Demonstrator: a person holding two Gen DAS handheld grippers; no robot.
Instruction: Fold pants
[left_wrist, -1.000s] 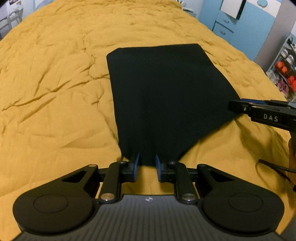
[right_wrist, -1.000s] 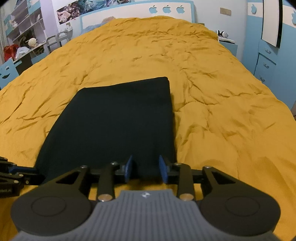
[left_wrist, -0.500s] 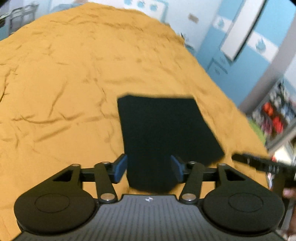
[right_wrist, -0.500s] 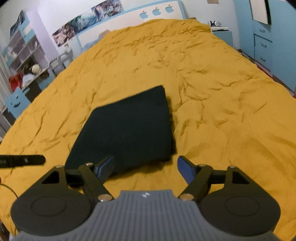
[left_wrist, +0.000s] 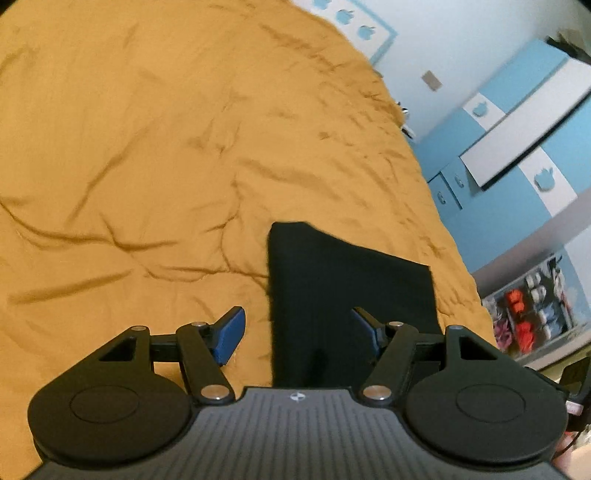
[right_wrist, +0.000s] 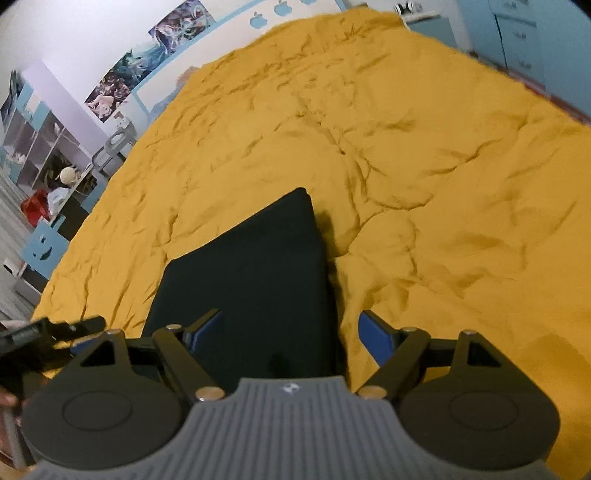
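- On the yellow quilt (right_wrist: 424, 155): black pants (right_wrist: 255, 266) lie flat as a compact folded rectangle near the front edge, so the fold looks done or nearly done.
- Left gripper (left_wrist: 297, 330): jaws wide and opening further, blue pads (left_wrist: 229, 332) either side of the pants' near-left corner, gripping nothing.
- Right gripper (right_wrist: 291, 334): jaws spread wide, straddling the near-right edge, nothing held. Reads like a release.
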